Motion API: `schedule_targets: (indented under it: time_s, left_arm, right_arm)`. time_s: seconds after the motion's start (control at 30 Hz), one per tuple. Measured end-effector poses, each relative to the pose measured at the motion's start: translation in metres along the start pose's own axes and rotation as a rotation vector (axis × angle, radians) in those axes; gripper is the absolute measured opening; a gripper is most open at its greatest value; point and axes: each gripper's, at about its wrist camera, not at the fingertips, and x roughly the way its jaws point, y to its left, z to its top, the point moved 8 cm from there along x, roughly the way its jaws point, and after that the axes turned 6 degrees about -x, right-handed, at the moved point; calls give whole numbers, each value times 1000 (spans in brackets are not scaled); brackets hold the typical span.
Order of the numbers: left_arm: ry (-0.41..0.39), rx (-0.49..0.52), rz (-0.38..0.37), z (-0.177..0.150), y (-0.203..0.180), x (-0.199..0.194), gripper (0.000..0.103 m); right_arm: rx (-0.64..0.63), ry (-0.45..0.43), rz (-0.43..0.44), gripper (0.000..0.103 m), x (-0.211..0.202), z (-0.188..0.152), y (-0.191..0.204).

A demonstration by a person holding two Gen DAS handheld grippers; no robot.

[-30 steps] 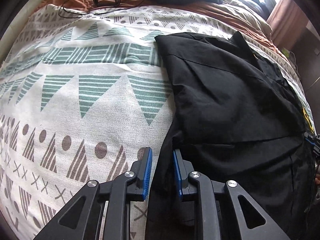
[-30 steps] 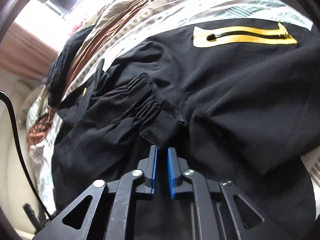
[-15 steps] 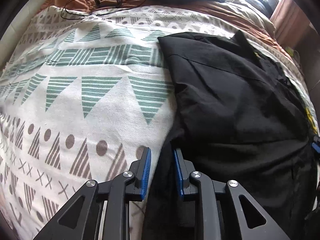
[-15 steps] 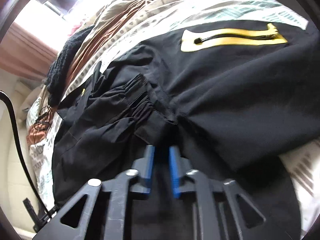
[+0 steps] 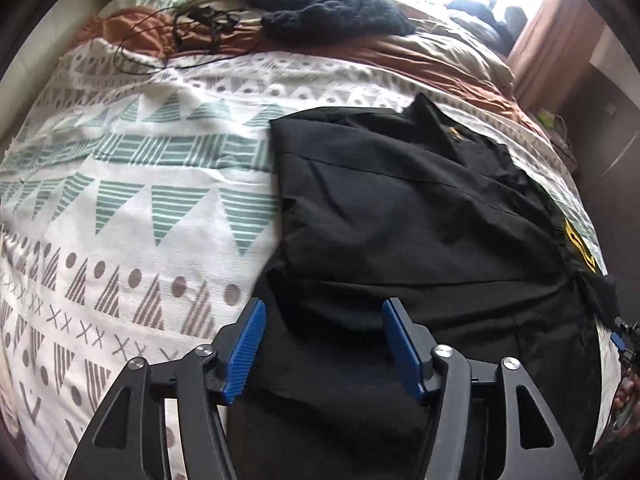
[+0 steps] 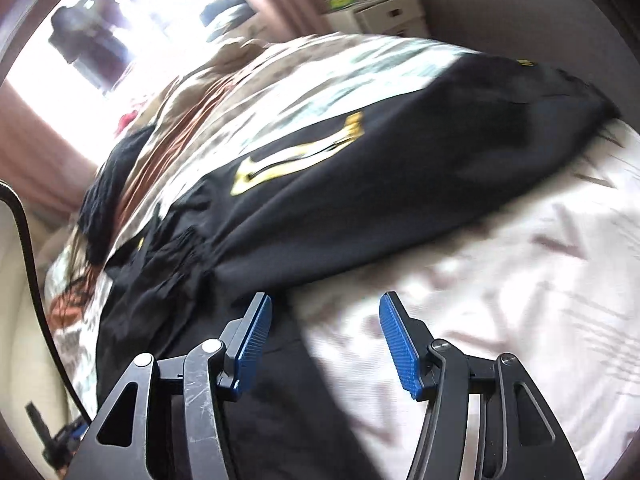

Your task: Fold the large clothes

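Bedroom, bright window at the far end w/ reddish curtains beside it; a bed takes up nearly all of both views, covered by a white bedspread (image 5: pixel 132 216) printed w/ green striped triangles, grey dots and crosses.

Left gripper (image 5: pixel 320 344): jaws have just been opening and now stand well apart, blue pads clear of the cloth, nothing pinched. Between and under them lies the near edge of the black garment (image 5: pixel 400 216), which is folded over itself and spread flat on the right half of the bed in this view. A yellow patch (image 5: pixel 578 246) shows at its right edge. Beyond the garment, toward the head of the bed: rust-orange bedding (image 5: pixel 420 56), a dark knitted item (image 5: pixel 328 14) and a tangle of thin black cable (image 5: pixel 200 28). Right gripper's blue tip peeks in at the far right edge (image 5: pixel 618 340).

Right gripper (image 6: pixel 326 340): jaws also just been opening, now apart, empty. View is motion-blurred. Left pad sits over the black cloth edge, right pad over bare bedspread (image 6: pixel 500 280). The garment (image 6: pixel 400 184) bulks up ahead, w/ a yellow-bordered zip pocket (image 6: pixel 296 156) on top and a gathered, elasticated section at its left. A black cable (image 6: pixel 32 264) curves down the left edge of the view.
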Motion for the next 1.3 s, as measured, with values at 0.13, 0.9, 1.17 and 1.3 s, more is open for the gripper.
schedule_targets:
  time_s: [0.13, 0.9, 1.17, 1.3]
  left_arm:
    - [-9, 33, -14, -4, -21, -1, 78]
    - [-20, 13, 3, 4, -50, -2, 79]
    - [-67, -46, -19, 7, -24, -41, 79]
    - [-94, -52, -35, 4, -17, -61, 79]
  right_arm:
    - [58, -27, -26, 58, -10, 6, -36]
    - [205, -121, -61, 4, 24, 63, -125]
    - [71, -254, -32, 4, -33, 96, -76]
    - [-1, -280, -5, 3, -62, 108, -41]
